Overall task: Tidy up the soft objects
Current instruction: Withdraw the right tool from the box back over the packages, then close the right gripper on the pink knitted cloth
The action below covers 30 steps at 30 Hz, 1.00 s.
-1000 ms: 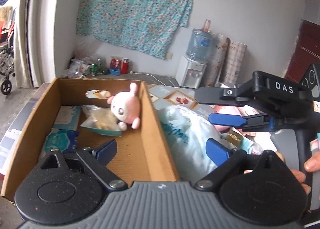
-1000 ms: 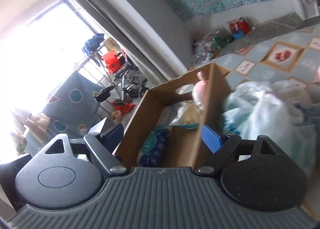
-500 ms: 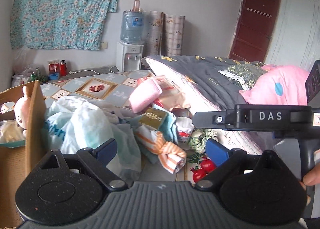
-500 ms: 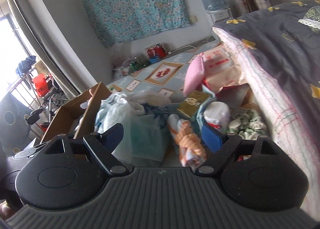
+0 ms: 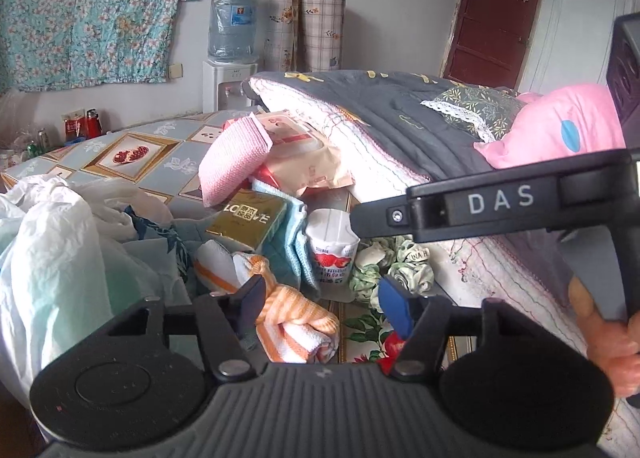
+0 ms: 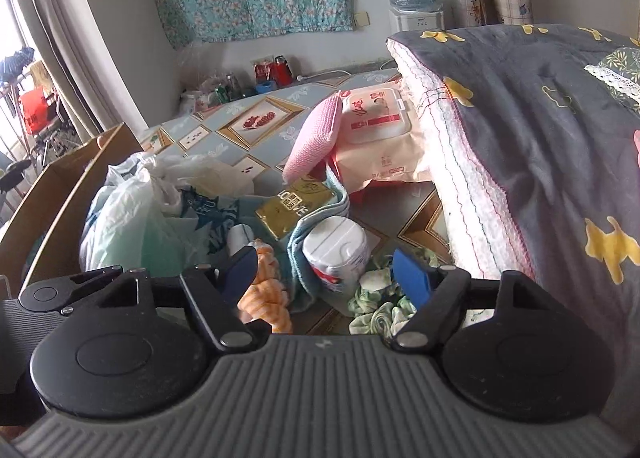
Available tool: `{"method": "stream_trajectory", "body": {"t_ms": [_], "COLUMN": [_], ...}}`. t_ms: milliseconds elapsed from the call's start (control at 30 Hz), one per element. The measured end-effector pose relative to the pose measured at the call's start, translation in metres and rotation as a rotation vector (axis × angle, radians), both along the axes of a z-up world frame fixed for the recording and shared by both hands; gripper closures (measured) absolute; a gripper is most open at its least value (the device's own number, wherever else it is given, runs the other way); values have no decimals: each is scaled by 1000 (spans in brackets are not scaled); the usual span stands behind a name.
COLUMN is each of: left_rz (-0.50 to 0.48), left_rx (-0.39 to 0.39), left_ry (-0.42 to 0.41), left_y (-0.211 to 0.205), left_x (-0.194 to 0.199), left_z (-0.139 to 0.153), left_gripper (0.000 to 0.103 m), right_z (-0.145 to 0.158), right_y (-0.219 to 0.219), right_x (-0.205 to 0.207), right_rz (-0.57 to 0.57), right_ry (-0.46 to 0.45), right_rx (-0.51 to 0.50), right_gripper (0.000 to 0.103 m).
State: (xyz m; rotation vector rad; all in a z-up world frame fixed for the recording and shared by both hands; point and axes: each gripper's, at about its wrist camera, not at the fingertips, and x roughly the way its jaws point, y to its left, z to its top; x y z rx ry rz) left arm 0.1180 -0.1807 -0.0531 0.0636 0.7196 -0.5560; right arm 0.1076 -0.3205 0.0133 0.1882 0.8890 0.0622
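Floor (image 5: pixel 152 161) w/ pomegranate tiles, cluttered; both grippers' fingers closing partway, gripping nothing.

I'm looking at an orange-and-white striped knotted towel (image 5: pixel 294 322) and a white paper cup with red strawberry print (image 5: pixel 332 254). A pink waffle-weave cloth (image 5: pixel 234 163) is showing beside a gold foil box with dark lettering (image 5: pixel 248 217). A light blue folded cloth (image 6: pixel 320 217), a pale peach wipes pack with white lid (image 6: pixel 378 137) and a grey quilt with yellow shapes (image 6: pixel 540 129) are filling my view.
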Motion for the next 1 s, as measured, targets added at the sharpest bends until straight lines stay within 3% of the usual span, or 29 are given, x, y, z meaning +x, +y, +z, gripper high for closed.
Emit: {"method": "stream_trajectory", "body": {"t_ms": [200,433,800,933,1000], "left_rz": [3,21,49,73,90], "left_rx": [51,95,77,62,53], "left_ry": [-7,-1,44,57,62], "left_y": [-5,-7,3,10,15], "left_x": [5,11,19,21,22], "left_z": [-9,-19,-30,-30,-30], "left_gripper": [50,53,52,52,52], "right_z": [-13,-23,-76,-87,-80], "right_y": [4,12,3,0,3], "right_x": [25,60,141,154,153], "right_rz": [58,109,119,150,169], "right_ry": [37,58,304,368,357], "right_rx": [-9,-8,74,140,112], "right_gripper": [47,49,45,60,75]}}
